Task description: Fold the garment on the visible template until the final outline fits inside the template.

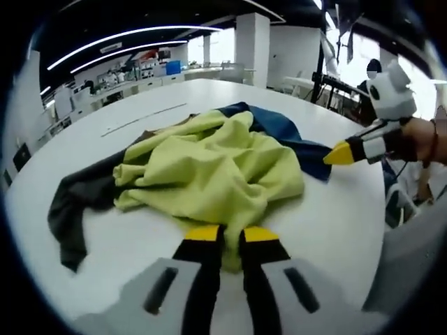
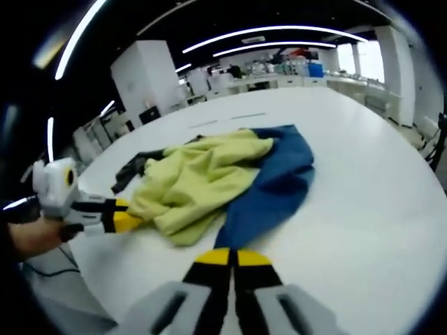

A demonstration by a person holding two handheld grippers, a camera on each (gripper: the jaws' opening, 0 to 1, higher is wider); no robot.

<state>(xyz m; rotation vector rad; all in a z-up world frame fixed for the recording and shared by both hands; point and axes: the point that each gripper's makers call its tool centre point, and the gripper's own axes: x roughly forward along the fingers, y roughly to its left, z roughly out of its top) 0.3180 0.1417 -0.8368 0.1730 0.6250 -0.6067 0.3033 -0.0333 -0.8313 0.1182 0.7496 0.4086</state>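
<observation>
A crumpled garment [image 1: 209, 167] in yellow-green, blue and dark grey lies heaped on a white table [image 1: 328, 230], and everything else is placed from it. In the left gripper view, the left gripper [image 1: 231, 234] has its jaws clenched on the yellow-green hem at the garment's near edge. The right gripper [image 1: 340, 154] touches the blue edge on the far right side; its jaws look pinched on that cloth. In the right gripper view, the right gripper [image 2: 232, 257] grips the blue hem tip with jaws closed together. The dark grey sleeve [image 1: 73, 206] trails off the heap's left side. Beyond the garment the tabletop [image 2: 363, 181] spreads bare and wide to its rounded rim.
</observation>
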